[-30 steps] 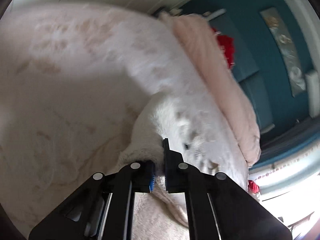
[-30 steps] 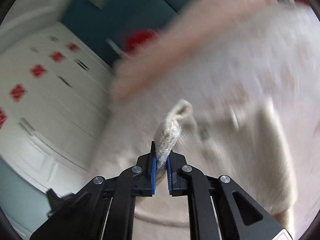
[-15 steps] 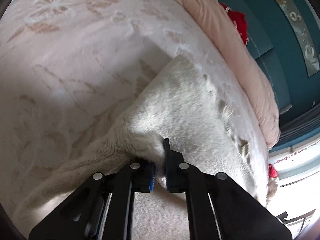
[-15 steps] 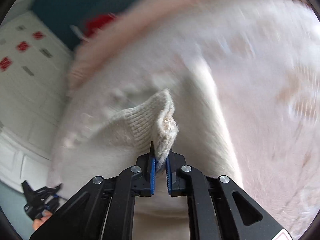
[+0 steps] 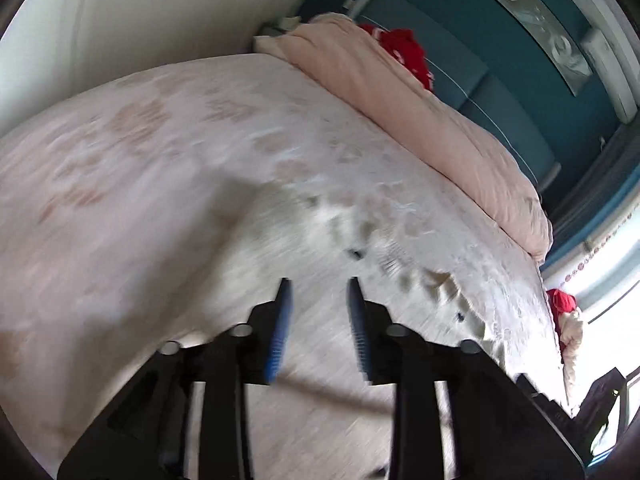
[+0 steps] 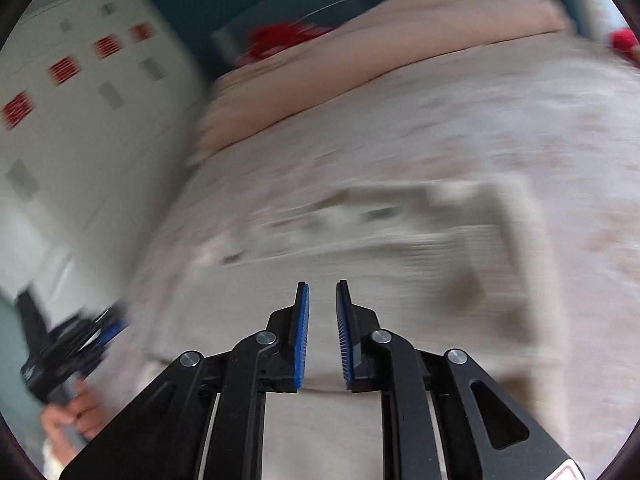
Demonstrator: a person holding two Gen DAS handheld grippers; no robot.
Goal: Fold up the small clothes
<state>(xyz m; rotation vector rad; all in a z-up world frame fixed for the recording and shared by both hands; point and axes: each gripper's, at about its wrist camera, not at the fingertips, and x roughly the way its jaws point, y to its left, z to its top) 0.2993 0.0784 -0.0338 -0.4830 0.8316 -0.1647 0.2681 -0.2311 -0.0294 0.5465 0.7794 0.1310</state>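
Cream knit, ribbed and fuzzy: the small cream knitted garment (image 6: 400, 264) lies flat on the bed w/ the pale pink floral bedspread (image 5: 132, 152), squarish outline, far edge showing dark flecks/little holes along a line. Both views are motion-blurred, so finer knit detail can't be told. My left claw (image 5: 318, 320) is parted, blue pads (image 5: 280, 328) apart w/ nothing between them, hanging over the garment's near part. My right claw (image 6: 322, 328) is likewise parted and holds nothing, above the garment's near edge. In the right wrist view my left hand (image 6: 68, 416) shows at lower left, wrapped round the other tool's handle. A folded peach-pink duvet (image 5: 420, 120) lies along the bed's far side, something red (image 5: 404, 50) behind it against the teal wall (image 5: 500, 36).
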